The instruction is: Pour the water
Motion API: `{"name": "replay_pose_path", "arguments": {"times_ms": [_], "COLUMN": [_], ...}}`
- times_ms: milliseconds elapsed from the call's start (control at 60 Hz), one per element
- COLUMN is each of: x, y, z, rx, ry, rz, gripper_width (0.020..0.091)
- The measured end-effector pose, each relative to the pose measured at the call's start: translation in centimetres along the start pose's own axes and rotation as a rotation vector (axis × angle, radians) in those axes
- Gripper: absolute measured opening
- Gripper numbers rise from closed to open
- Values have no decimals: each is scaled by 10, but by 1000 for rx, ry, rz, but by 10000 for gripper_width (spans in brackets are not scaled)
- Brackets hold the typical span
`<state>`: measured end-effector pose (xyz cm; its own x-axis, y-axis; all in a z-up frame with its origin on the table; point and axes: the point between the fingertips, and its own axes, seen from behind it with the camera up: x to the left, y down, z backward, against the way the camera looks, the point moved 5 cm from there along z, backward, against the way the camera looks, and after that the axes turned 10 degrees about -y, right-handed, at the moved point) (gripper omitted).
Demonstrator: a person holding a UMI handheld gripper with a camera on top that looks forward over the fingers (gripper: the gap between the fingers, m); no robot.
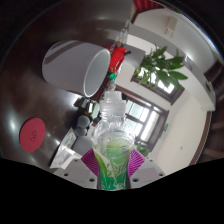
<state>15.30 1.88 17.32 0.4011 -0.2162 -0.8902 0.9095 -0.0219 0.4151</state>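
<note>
gripper (115,172) pinching clear water bottle (112,140) btwn both pads, tilted twd white cup (79,68) beyond. risk: neck off-line w/ cup mouth, water spills on table (30,95).

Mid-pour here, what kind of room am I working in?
Probably a home or office room, not a workshop. A leafy houseplant stands by a window, and a white cup sits on the table. The tool holds a plastic bottle, tilted.
</note>
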Motion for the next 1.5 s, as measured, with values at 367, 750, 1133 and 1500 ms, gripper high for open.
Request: {"name": "replay_pose_path", "arguments": {"times_ms": [367, 750, 1133, 1500], "x": [-10, -30, 52, 68], "y": [-23, 9, 2, 3], "z": [1, 37, 13, 16], "rx": [0, -270, -458, -460], "ry": [38, -108, -321, -257], "rz": [188, -1085, -1926, -1924], "gripper_width": [322, 323, 322, 413]}}
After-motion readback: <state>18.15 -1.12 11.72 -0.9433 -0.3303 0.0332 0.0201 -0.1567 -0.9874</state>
